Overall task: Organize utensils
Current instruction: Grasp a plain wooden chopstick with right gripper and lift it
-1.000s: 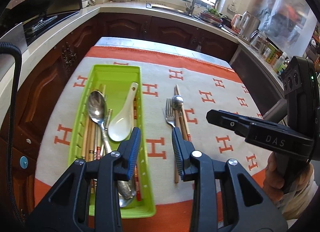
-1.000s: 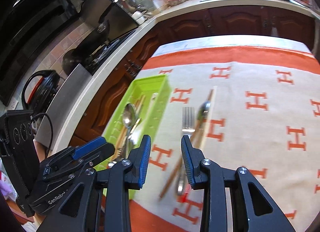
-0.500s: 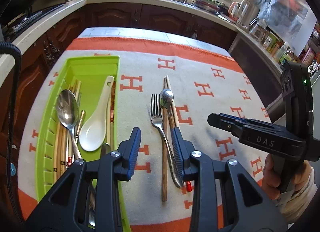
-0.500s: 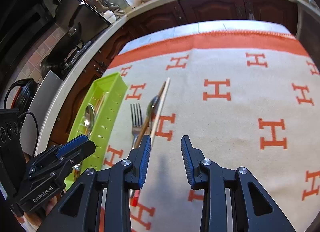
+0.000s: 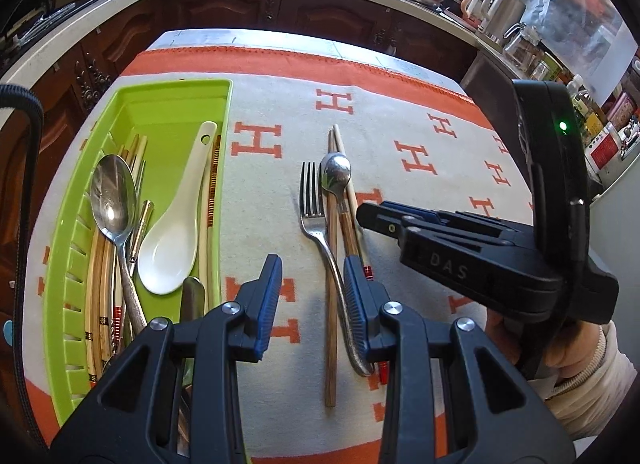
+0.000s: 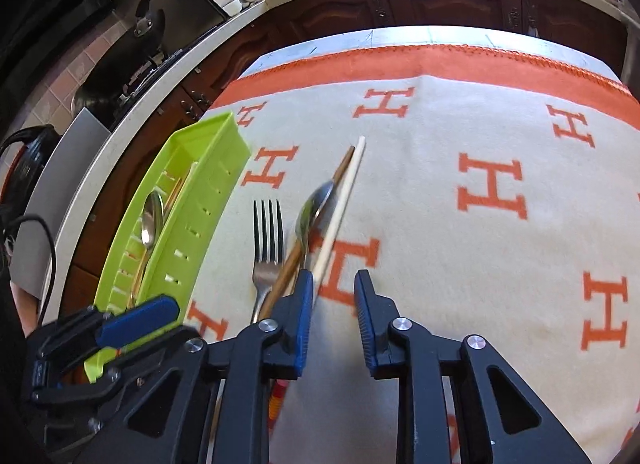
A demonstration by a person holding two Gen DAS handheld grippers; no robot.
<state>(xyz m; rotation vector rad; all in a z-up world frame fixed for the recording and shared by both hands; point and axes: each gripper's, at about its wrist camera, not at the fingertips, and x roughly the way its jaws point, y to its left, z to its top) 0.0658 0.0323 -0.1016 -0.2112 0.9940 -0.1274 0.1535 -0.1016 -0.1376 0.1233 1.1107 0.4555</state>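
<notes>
Left wrist view shows the left tongs hanging narrowly parted and empty over the handle ends of the loose cutlery on the counter, with the fork running lengthwise up between the two pads and its tines pointing away from the camera. Beside it on the right lie a small metal spoon and two chopsticks, all with their long axes roughly parallel to the fork and to the line the tongs point along. Off to the left sits the green tray, just beside this bundle, already holding a big metal spoon, a white soup spoon and more chopsticks. The right tongs have just been closing to a narrow gap, yet nothing sits between the pads; the pale chopstick and the bundle pass just left of the left pad, slanting up and to the right. So the left hand looks better lined up with the fork, while the right would need a small shift leftward to straddle a chopstick. The patterned cloth covers the counter beneath.
</notes>
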